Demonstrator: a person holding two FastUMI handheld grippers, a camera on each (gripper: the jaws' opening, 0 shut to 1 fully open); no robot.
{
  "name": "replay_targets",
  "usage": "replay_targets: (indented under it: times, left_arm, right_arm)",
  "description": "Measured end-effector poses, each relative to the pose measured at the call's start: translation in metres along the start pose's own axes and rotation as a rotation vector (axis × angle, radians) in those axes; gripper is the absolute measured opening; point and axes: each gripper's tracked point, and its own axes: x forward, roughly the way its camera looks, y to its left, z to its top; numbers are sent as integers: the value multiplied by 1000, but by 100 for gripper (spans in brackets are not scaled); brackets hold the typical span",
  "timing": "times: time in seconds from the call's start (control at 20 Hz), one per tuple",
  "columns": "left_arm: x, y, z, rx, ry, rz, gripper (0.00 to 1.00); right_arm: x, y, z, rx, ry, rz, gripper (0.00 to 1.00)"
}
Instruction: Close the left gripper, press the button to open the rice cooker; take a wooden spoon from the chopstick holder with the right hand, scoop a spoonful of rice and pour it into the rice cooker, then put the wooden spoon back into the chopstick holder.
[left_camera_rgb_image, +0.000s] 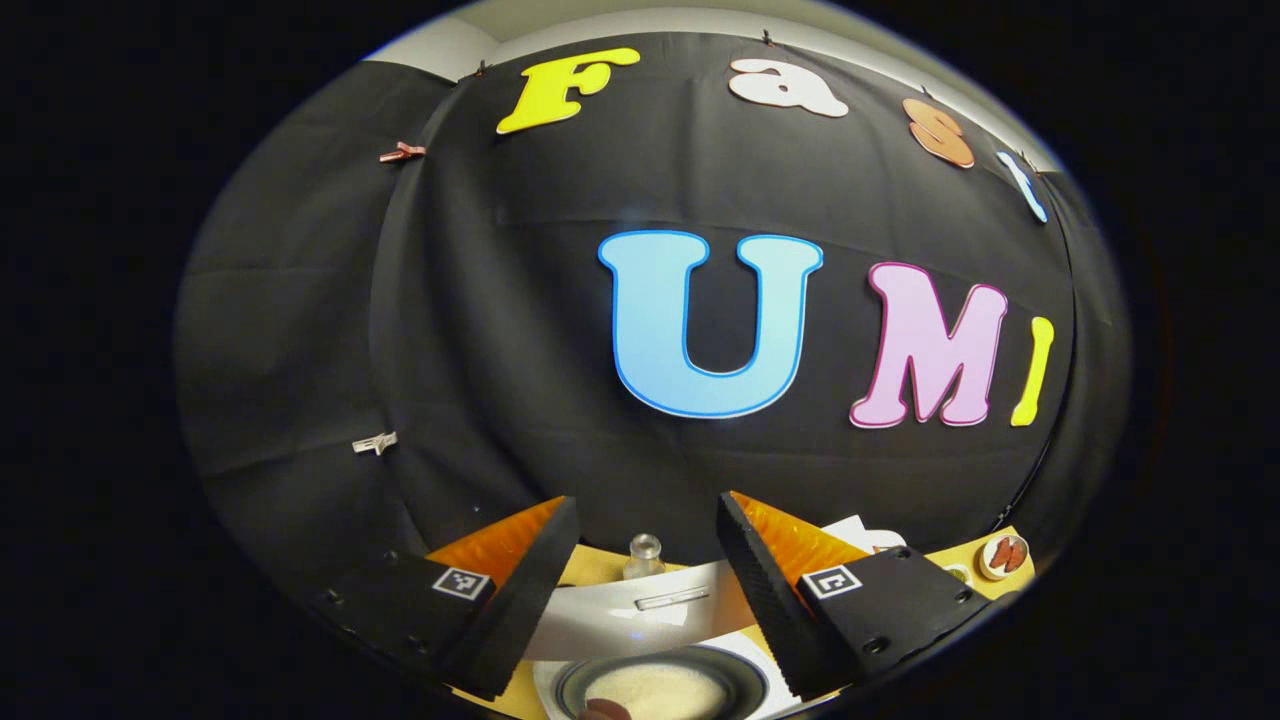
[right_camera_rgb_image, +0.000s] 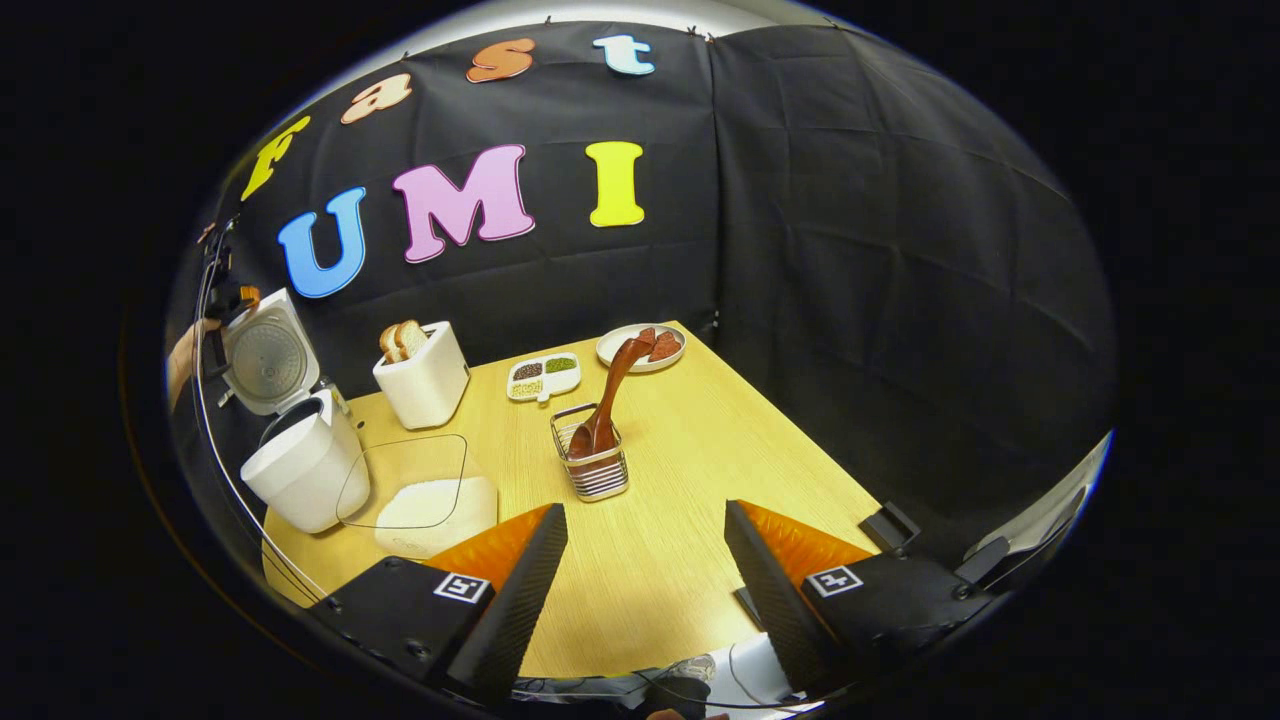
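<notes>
The white rice cooker (right_camera_rgb_image: 300, 470) stands at the table's left with its lid (right_camera_rgb_image: 268, 355) swung up and open. From above, in the left gripper view, I see the lid (left_camera_rgb_image: 620, 615) and white rice in the dark inner pot (left_camera_rgb_image: 655, 690), with my left gripper (left_camera_rgb_image: 645, 520) open over them. A dark wooden spoon (right_camera_rgb_image: 605, 400) leans in the wire chopstick holder (right_camera_rgb_image: 592, 465) at mid-table. My right gripper (right_camera_rgb_image: 645, 520) is open and holds nothing, hovering near the table's front edge, well short of the holder. A clear tray of rice (right_camera_rgb_image: 430, 500) lies beside the cooker.
A white toaster (right_camera_rgb_image: 425, 375) with bread stands behind the rice tray. A sectioned dish of beans (right_camera_rgb_image: 543, 377) and a plate (right_camera_rgb_image: 640, 347) of reddish pieces sit at the far side. A hand (right_camera_rgb_image: 183, 360) shows at the left edge by the lid. Cables hang there.
</notes>
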Motion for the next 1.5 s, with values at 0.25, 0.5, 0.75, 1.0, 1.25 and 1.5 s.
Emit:
replay_targets:
  times: [0.25,0.5,0.75,1.0,1.25,1.5]
  left_arm:
    - [-44,-16,-55,-33,87,45,98]
    - [-63,-20,-130,-72,207,101,97]
    - [-80,-32,-179,-23,264,104,98]
    - [-93,-37,-214,0,303,99,99]
    - [-96,-38,-228,12,313,96,99]
    - [-97,-38,-228,29,298,87,97]
  right_arm:
    - [-1,-2,8,-29,-8,30,99]
    - [-1,-7,0,-55,17,44,99]
    - [-2,-5,-7,-69,32,58,99]
    - [-1,-8,-16,-68,56,67,99]
    - [1,-1,-22,-86,68,92,99]
    - [2,12,-27,-86,79,119,99]
